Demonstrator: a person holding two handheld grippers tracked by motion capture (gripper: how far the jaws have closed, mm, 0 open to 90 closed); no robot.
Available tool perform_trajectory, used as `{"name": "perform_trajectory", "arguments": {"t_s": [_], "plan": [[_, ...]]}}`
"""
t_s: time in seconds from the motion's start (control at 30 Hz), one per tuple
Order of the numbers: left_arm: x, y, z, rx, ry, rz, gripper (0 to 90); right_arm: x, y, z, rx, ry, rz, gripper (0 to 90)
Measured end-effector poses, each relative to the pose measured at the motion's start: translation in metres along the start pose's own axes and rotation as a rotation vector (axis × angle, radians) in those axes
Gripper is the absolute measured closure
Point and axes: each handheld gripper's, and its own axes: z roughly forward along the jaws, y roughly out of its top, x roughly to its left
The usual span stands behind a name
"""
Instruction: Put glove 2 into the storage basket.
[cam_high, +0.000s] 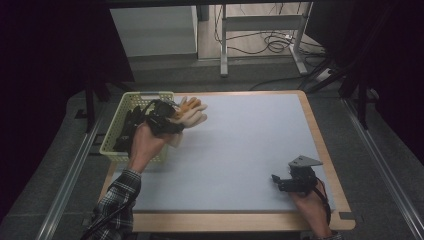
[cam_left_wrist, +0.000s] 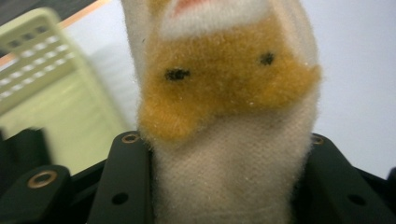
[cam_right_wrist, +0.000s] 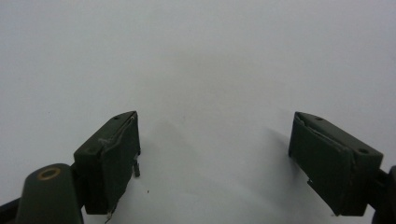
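In the high view the left gripper (cam_high: 162, 117) is largely masked by the hand that holds it and by the plush toy (cam_high: 190, 114) it carries, so its fingers cannot be made out there. What lies inside the pale green basket (cam_high: 117, 150) is dark and too dim to name. In the left gripper view the toy's top is cut off by the upper edge, and the basket (cam_left_wrist: 51, 93) behind it is blurred.

The plush toy (cam_left_wrist: 224, 116), cream with an orange-brown patch and two small dark marks, sits squarely between the left gripper's fingers (cam_left_wrist: 126, 182), which press on its cream lower part from both sides and hold it. It hangs above the far left corner of the desk (cam_high: 240, 145), just beside the basket's right rim.

The right gripper (cam_high: 295, 181) rests near the desk's right front edge, well apart from the toy. In the right gripper view its fingers (cam_right_wrist: 112, 158) stand wide, with bare grey desk (cam_right_wrist: 201, 70) between them.
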Motion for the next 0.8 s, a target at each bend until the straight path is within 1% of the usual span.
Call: {"name": "perform_trajectory", "arguments": {"t_s": [0.1,0.17,0.3,0.33,0.4,0.47,0.53,0.63,0.8], "plan": [[0.016,-0.006,-0.005,0.004,0.028,-0.026,56.4,0.000,0.000,0.000,-0.001,-0.001,-0.001,16.2],[0.028,-0.011,-0.007,0.008,0.043,-0.061,56.3,0.000,0.000,0.000,-0.001,-0.001,-0.001,16.2],[0.052,-0.021,-0.010,0.015,0.079,-0.117,56.2,0.000,0.000,0.000,0.000,-0.001,0.000,16.1],[0.056,-0.023,-0.010,0.015,0.086,-0.134,56.1,0.000,0.000,0.000,0.000,-0.001,0.000,16.1],[0.068,-0.028,-0.011,0.017,0.104,-0.166,56.0,0.000,0.000,0.000,0.001,-0.001,0.000,16.1],[0.077,-0.031,-0.010,0.020,0.120,-0.190,55.9,0.000,0.000,0.000,0.001,-0.001,0.001,16.1],[0.085,-0.034,-0.008,0.028,0.133,-0.216,55.8,0.000,0.000,0.000,0.001,-0.001,0.001,16.1],[0.095,-0.036,-0.001,0.046,0.148,-0.243,55.6,0.000,0.000,0.000,0.002,0.000,0.002,16.1],[0.108,-0.038,0.016,0.070,0.148,-0.284,54.9,0.000,0.000,0.000,0.001,-0.001,0.001,16.1]]}}
